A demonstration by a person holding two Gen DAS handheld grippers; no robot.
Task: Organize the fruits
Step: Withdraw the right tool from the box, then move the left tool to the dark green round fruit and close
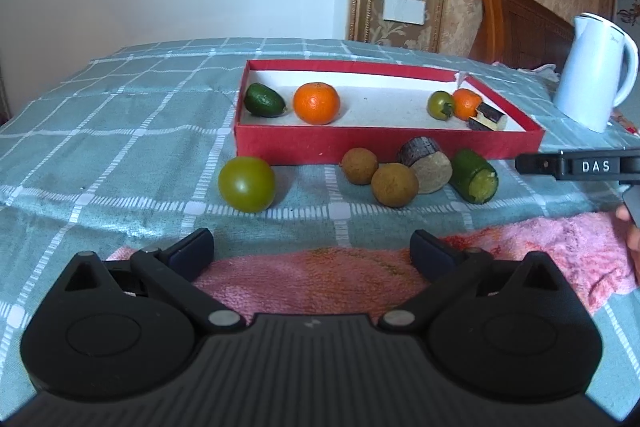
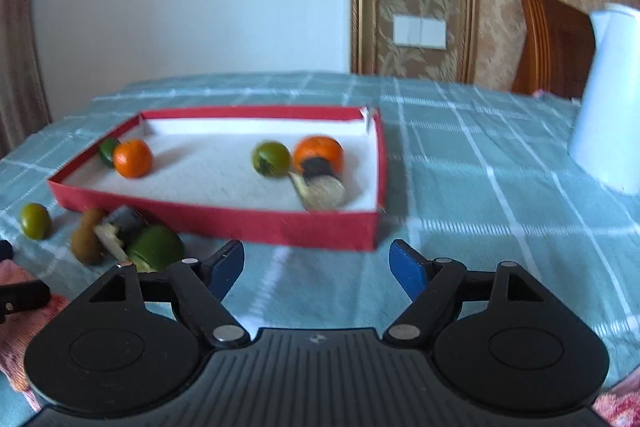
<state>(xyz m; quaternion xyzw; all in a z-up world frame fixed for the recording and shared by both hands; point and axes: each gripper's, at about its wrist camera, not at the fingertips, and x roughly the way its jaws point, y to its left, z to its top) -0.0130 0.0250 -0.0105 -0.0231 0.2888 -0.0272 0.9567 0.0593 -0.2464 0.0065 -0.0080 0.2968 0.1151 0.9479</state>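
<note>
A shallow red box (image 1: 384, 147) with a pale lining is sitting on a bed covered by a teal checked cloth (image 1: 120, 131), and the fruit is lying partly inside it and partly in front of it. At the box's left end a dark green avocado-like fruit (image 1: 265, 99) is lying just beside a large orange (image 1: 316, 103). At the right end a small green tomato (image 1: 440, 105) is touching a smaller orange (image 1: 466, 103), with a dark-skinned cut piece (image 1: 487, 117) resting against them.

Outside, along the near wall of the box, a bigger green tomato (image 1: 247, 183) is sitting apart on the left. To its right two brown round fruits (image 1: 359, 165) are lying side by side, then a dark cut chunk with a pale face (image 1: 426, 163), then a green cut piece (image 1: 474, 175) showing yellowish flesh.

The left gripper (image 1: 312, 253) is hovering over a pink towel (image 1: 320, 275) near the loose fruit, its jaws standing spread with nothing between them. The right gripper (image 2: 316, 267) is hanging over bare cloth in front of the box's right corner, jaws also spread and empty; that view is blurred, so the fruit there is probably the same set, seen less clearly. In the left wrist view, one black finger of the right gripper is poking in at the right edge.

A white kettle (image 1: 592, 75) is standing to the right of the box, well apart from the fruit.
</note>
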